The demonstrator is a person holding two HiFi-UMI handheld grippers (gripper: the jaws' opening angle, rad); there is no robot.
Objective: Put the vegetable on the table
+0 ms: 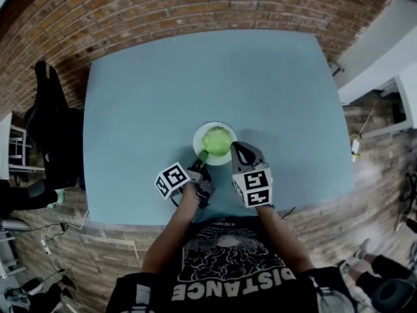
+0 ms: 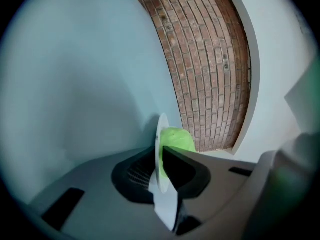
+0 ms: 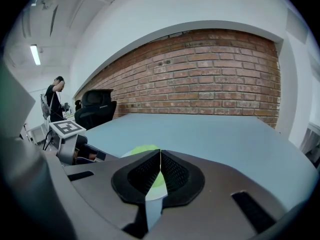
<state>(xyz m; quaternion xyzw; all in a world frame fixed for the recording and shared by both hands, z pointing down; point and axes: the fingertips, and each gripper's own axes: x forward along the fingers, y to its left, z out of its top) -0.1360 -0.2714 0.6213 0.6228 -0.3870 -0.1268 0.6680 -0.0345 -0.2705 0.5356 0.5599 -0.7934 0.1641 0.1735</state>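
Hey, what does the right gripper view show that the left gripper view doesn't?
Only the right gripper view: a black chair, a person standing in the background, and the right gripper shut with nothing between its jaws.
Only the left gripper view: the left gripper shut on the rim of the plate, which is seen edge-on.
Both: the vegetable, the table and the brick wall.

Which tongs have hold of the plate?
The left tongs, clamped on the rim of the white plate. The right tongs are shut, empty, beside it.
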